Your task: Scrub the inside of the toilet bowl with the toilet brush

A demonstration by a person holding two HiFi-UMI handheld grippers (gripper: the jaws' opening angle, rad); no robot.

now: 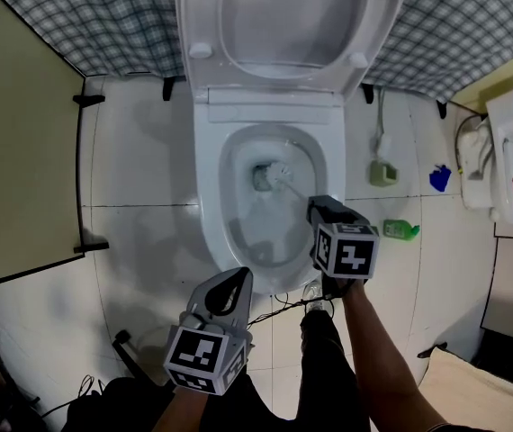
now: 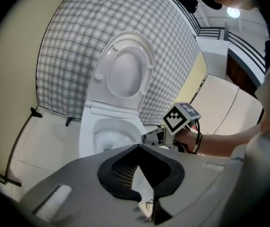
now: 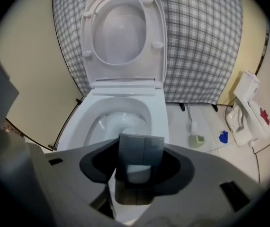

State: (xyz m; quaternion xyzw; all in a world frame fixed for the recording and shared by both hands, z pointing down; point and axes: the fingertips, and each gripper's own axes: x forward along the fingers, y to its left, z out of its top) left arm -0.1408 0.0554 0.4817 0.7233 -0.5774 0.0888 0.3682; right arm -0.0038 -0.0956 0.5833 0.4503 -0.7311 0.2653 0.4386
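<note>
A white toilet (image 1: 210, 187) stands with its seat and lid (image 1: 283, 16) raised. Down in the bowl lies the head of the toilet brush (image 1: 272, 176), near the drain, and its pale handle runs up and to the right. My right gripper (image 1: 315, 207) hovers over the bowl's right rim, shut on that handle. In the right gripper view the handle (image 3: 137, 173) shows between the pads (image 3: 141, 148), with the bowl (image 3: 158, 112) beyond. My left gripper (image 1: 238, 277) hangs in front of the toilet, shut and empty, and in its own view its tips (image 2: 139, 146) meet below the bowl (image 2: 90, 131).
On the floor to the right of the toilet are a green brush holder (image 1: 382, 171), a green bottle (image 1: 400, 230) and a small blue item (image 1: 439, 179). A white unit (image 1: 499, 156) sits at the far right. A beige partition (image 1: 22, 151) closes the left side. Cables (image 1: 274, 309) lie by the person's foot.
</note>
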